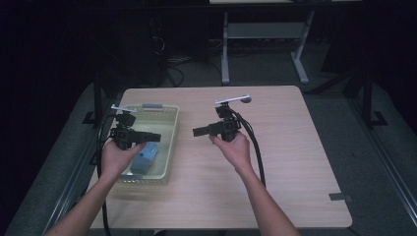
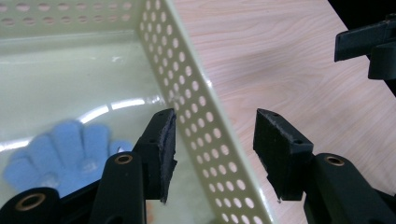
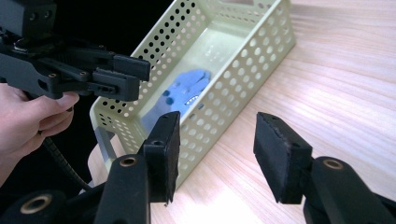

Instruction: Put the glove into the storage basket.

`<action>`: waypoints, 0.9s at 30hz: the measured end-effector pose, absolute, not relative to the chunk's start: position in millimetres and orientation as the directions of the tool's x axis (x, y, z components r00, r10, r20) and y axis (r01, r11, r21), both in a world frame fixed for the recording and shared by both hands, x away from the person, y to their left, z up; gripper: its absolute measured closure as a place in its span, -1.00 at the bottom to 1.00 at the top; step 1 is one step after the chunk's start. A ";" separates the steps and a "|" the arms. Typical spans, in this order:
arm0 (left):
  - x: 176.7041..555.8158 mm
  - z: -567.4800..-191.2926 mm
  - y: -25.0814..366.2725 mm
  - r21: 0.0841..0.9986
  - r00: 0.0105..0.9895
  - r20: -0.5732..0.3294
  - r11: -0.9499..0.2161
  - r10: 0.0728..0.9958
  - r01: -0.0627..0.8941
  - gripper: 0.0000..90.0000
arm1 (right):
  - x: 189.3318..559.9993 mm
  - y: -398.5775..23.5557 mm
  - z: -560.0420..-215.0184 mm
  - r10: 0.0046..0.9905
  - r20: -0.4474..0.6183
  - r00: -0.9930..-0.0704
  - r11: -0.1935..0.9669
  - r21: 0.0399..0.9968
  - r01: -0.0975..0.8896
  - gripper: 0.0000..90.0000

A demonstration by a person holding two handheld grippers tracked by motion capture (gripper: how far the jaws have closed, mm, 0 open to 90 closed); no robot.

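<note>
A pale yellow perforated basket (image 1: 173, 140) stands at the table's left side. A blue flat piece with finger-like lobes (image 1: 146, 158) lies on its floor near the front end. My left gripper (image 1: 153, 136) hovers over the basket, jaws pointing right. It is open and holds nothing; the basket's right wall (image 2: 196, 107) shows past the gap, with the blue piece (image 2: 65, 149) at lower left. My right gripper (image 1: 199, 131) is held over the bare table to the basket's right, jaws pointing left. It is open and empty (image 3: 215, 154), facing the basket (image 3: 243, 60), the blue piece (image 3: 184, 91) and the left gripper (image 3: 126, 74).
The wooden table (image 1: 285, 147) has bare surface right of the basket. A dark tape strip (image 1: 340, 197) lies near its front right corner. Cables trail from both grippers toward the person. Table legs and a desk frame (image 1: 265, 34) stand beyond the far edge.
</note>
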State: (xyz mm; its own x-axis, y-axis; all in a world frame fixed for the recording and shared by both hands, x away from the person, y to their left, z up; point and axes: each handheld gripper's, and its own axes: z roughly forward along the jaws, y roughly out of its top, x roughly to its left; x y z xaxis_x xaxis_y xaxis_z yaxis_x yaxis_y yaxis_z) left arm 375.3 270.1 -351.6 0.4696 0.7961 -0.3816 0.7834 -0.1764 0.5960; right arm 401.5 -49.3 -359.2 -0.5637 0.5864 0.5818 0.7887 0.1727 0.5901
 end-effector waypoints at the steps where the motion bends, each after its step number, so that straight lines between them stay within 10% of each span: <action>1: 375.0 -351.1 268.2 0.597 0.472 -0.382 -0.178 0.795 0.782 0.07 | 400.9 -51.7 -358.6 0.589 0.587 -0.556 0.165 0.586 0.793 0.12; 27: 369.2 -348.0 218.1 0.638 0.568 -0.400 -0.226 0.719 0.736 -0.10 | 391.6 -123.9 -362.5 0.595 0.646 -0.478 0.005 0.592 0.806 -0.05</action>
State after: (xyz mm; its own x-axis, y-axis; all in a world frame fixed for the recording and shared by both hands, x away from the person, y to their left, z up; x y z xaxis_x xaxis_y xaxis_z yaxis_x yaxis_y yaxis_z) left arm 369.2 218.1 -348.0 0.5676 0.7195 -0.4002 0.7364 -0.2264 0.6376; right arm 391.6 -123.9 -362.5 -0.4782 0.5951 0.6458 0.8057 0.0048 0.5923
